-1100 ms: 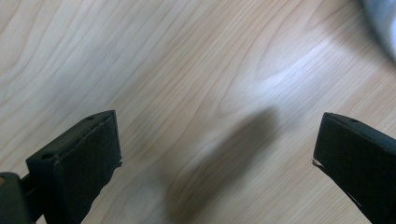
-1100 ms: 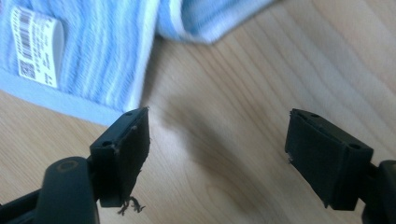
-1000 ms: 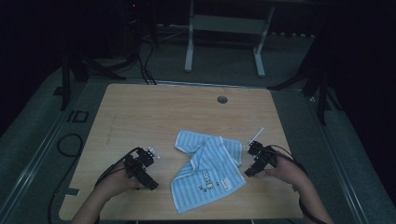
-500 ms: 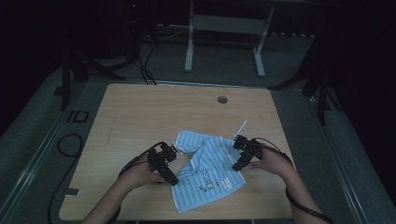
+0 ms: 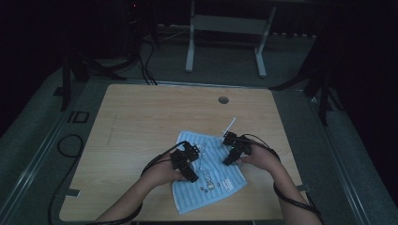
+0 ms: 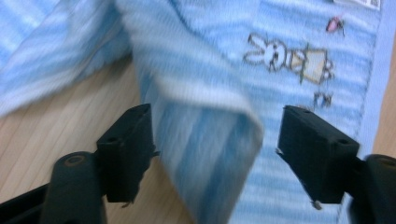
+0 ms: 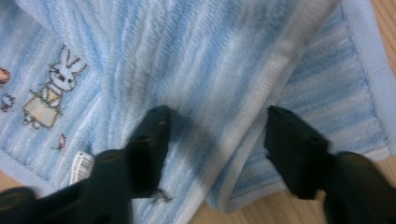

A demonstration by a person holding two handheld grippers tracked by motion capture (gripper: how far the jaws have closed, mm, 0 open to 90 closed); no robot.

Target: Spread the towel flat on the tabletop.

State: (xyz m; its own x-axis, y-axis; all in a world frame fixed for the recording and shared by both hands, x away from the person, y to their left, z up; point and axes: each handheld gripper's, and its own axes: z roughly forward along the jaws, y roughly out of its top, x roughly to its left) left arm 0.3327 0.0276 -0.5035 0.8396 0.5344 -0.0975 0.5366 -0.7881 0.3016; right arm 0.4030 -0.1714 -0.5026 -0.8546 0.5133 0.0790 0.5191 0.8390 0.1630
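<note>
Blue striped towel (image 5: pixel 210 180) lies crumpled near the front edge of the wooden table (image 5: pixel 141 122), partly folded over itself – a rabbit print (image 6: pixel 289 58) shows on the flat part. Left gripper (image 5: pixel 189 165) sits at the towel's left edge; its jaws have just been closing, a raised fold of towel stands between them, pads not yet pressing. Right gripper (image 5: pixel 232 151) is at the upper right edge – jaws also just closing, straddling a folded hem (image 7: pixel 261 98), gap visible on both sides.
</note>
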